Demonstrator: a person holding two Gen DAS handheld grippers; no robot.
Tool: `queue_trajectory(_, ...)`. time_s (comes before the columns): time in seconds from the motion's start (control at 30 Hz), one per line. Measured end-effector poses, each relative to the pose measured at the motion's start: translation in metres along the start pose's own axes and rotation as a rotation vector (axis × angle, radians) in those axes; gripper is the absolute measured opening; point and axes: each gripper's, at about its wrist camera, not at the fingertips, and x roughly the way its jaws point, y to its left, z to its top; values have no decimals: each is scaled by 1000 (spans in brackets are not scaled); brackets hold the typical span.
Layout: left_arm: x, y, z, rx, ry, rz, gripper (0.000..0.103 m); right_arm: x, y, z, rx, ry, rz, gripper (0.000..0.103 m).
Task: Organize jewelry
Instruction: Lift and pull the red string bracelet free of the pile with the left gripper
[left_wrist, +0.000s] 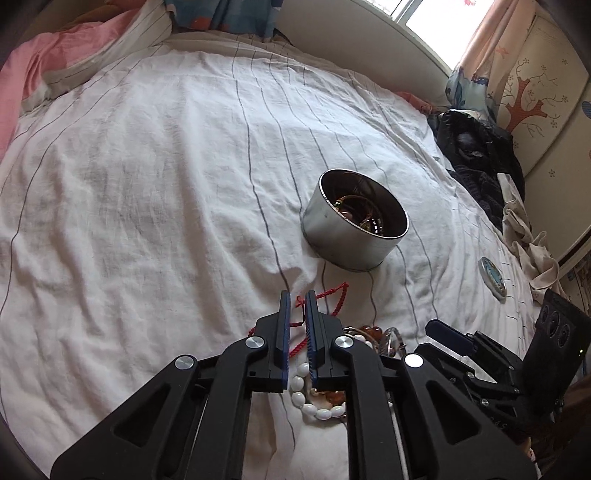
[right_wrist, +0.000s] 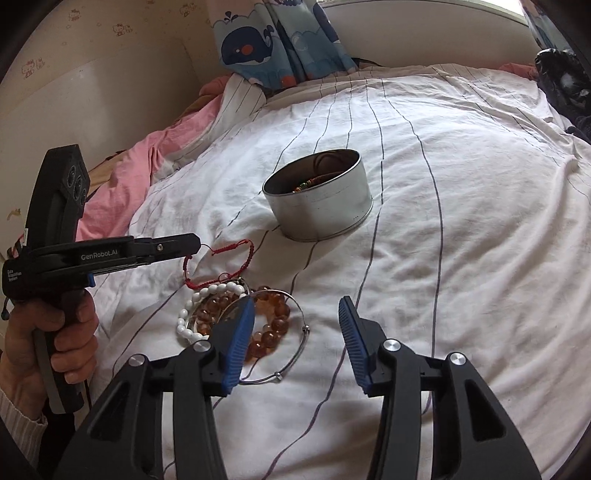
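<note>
Red cord bracelet (right_wrist: 218, 264) lies on the bed (right_wrist: 461, 229), near side of the steel tin (right_wrist: 321, 206). Left gripper (left_wrist: 296, 301) nearly clenched at its cord; grip unconfirmed. Pinch the braid squarely, lift clear of the white beads (right_wrist: 199, 306) and amber beads (right_wrist: 266, 325). Right gripper (right_wrist: 297, 321) released, empty.

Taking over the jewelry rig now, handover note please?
Left gripper: jaws almost shut, red cord bracelet between the fingers; grip not confirmed.
Right gripper: open, empty, above the pile.
Things: white bead bracelet, amber bead bracelet and wire bangle overlap in a pile on the bed cover, red cord beside them. Open tin stands beyond.
Done: some jewelry already in the tin.
Left: these four pieces, probably red cord first.
</note>
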Motion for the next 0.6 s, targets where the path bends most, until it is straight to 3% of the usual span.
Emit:
queue_trajectory(0.1, -1, 6, -1, -23, -4, 16, 11, 7, -1, -2, -1, 33, -24, 44)
queue_trajectory(0.2, -15, 6, 1, -25, -62, -2, 14, 8, -4, -3, 16, 38, -33, 43)
queue_trajectory(0.33, -23, -6, 2, 38, -70, -3, 22, 15, -4, -5, -7, 70, -102, 39)
queue_trajectory(0.43, -11, -17, -3, 114, -22, 70, 26, 23, 3, -7, -64, 90, -173, 35)
queue_trajectory(0.5, -1, -19, -8, 144, 19, 121, 27, 25, 8, -7, -108, 88, -250, 17)
queue_trajectory(0.6, 7, -14, -12, 150, 43, 182, 26, 17, -5, -5, -77, 64, -306, 11)
